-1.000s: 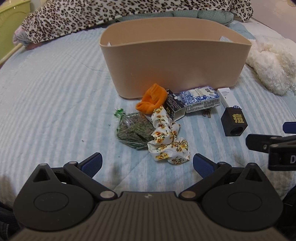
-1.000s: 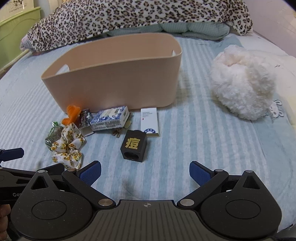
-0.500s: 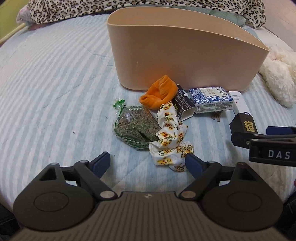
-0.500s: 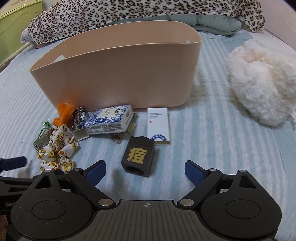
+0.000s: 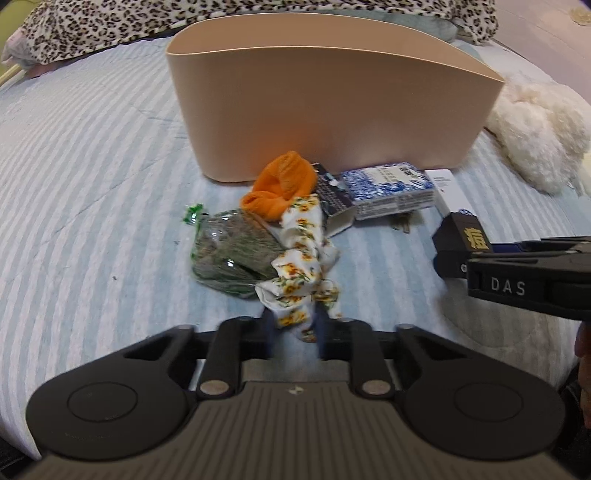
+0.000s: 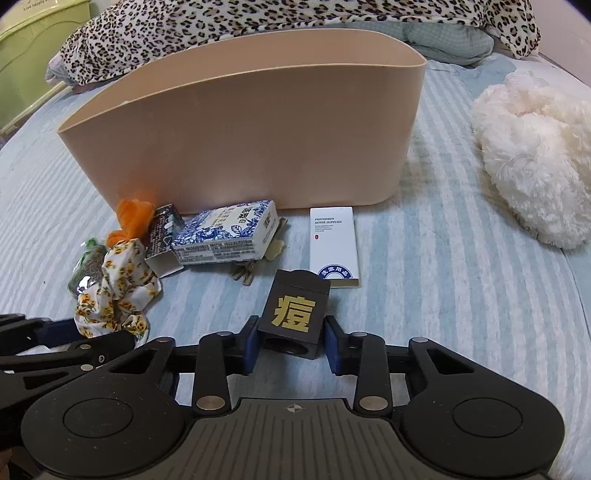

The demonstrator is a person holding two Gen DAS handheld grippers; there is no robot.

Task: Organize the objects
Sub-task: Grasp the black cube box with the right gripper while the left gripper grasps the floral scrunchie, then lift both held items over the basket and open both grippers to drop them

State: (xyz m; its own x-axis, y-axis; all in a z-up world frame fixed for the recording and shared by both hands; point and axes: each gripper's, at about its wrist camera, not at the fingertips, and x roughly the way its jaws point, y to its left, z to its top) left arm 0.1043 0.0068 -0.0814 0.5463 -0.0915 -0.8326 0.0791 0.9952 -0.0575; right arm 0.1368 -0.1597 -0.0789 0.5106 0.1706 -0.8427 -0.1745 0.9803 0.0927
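A beige bin [image 5: 332, 110] stands on the striped bed, also in the right wrist view [image 6: 240, 140]. In front of it lie a floral scrunchie [image 5: 303, 273], a herb bag [image 5: 232, 254], an orange cloth [image 5: 280, 184], a blue-white box [image 5: 388, 188] and a white box [image 6: 334, 245]. My left gripper [image 5: 293, 326] is shut on the scrunchie's near end. My right gripper [image 6: 291, 345] is shut on a black box with a gold character [image 6: 293, 314], which rests on the bed.
A fluffy white plush [image 6: 535, 166] lies right of the bin. A leopard-print blanket [image 6: 258, 26] is bunched behind it. A small dark open carton [image 6: 162, 236] leans by the blue-white box. A green cabinet [image 6: 33, 40] stands at far left.
Both grippers moved forward and closed from wide open: the left onto the scrunchie, the right onto the black box.
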